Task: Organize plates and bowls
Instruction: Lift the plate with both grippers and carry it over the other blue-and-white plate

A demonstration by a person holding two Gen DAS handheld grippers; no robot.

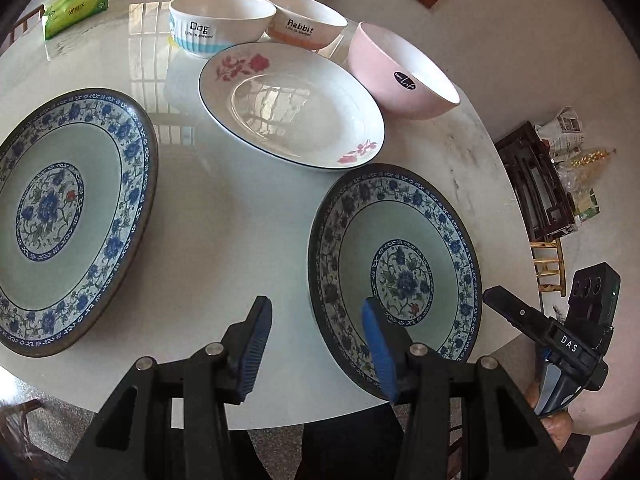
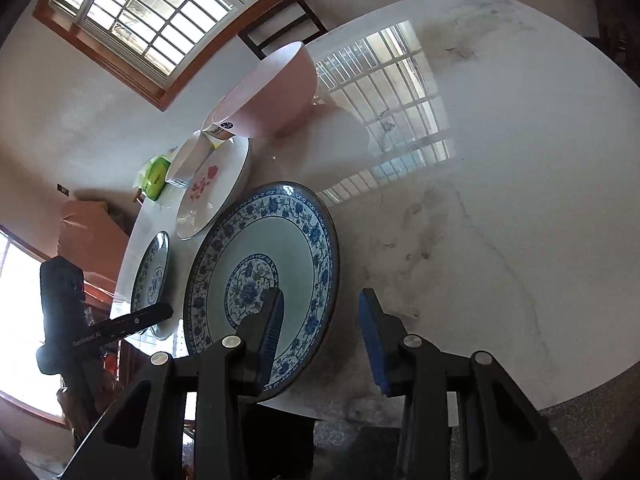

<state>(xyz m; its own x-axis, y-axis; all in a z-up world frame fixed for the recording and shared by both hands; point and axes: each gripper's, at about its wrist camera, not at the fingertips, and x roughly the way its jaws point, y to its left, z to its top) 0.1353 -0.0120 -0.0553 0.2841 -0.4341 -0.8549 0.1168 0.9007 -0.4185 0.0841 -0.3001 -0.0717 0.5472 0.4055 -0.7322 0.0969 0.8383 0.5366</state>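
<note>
- Near blue-patterned plate (image 1: pixel 400 256) lies flat at the tabletop (image 1: pixel 224 216) edge, between both tools; second blue plate (image 1: pixel 60 216) further left.
- Left tool (image 1: pixel 316 344) and right tool (image 2: pixel 320 332): jaws parted, empty.
- Judgement: straddle the rim from both sides, lift level, stack onto its twin.
- Bowls (image 1: pixel 400 72) behind: keep clear.

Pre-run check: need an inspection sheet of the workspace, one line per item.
Surface: round white table, glossy, scuffed.
Job's things: two blue-patterned plates, rose plate, Dog bowl, Rabbit bowl, pink bowl; all separate, unstacked.
Clutter: green tissue pack.
Grippers: left gripper and right gripper open, empty.
Cables: nothing seen.
Surroundings: window, dark chair.
</note>
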